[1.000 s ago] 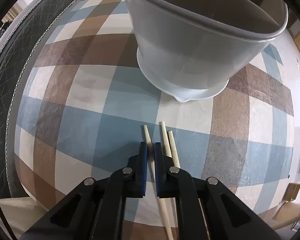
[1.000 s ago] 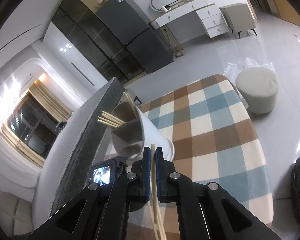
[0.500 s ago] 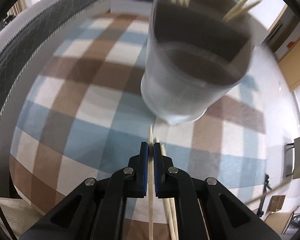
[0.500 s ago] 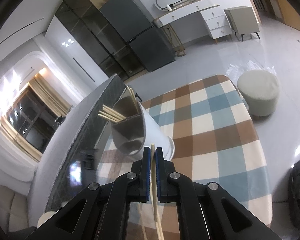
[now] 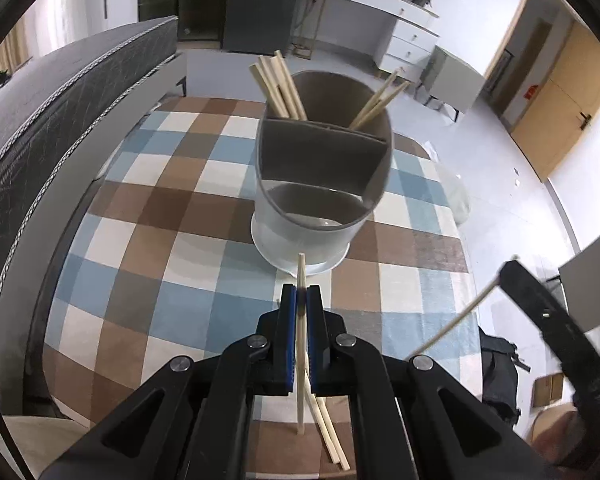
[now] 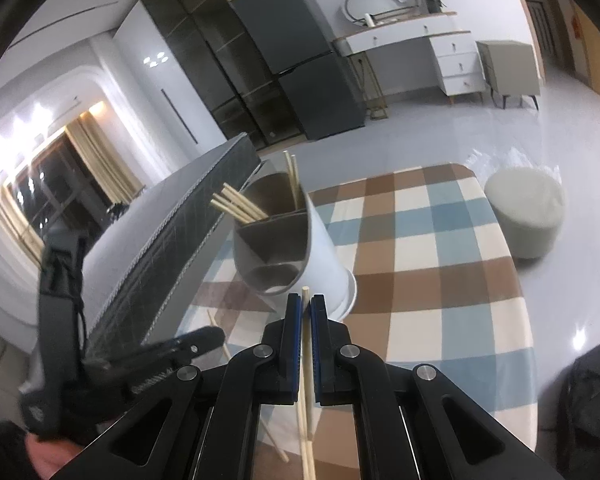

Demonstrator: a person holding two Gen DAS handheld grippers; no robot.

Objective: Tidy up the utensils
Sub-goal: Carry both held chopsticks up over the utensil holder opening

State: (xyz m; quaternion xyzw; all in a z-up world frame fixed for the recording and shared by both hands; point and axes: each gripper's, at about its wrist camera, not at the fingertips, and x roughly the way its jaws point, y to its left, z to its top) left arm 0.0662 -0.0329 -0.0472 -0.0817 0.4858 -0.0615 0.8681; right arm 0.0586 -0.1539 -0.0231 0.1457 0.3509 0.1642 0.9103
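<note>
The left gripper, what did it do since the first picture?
The left gripper closed on one chopstick and lifted it off the tablecloth, so the holder now shows from above. Two chopsticks stayed lying on the cloth. The right gripper still holds its own chopstick, and the holder has not moved.

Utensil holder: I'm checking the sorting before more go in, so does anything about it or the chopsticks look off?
The utensil holder stands upright, nothing spilled. Chopsticks splay outward in two rear compartments; the front one looks empty. Loose chopsticks lie on the tablecloth.
</note>
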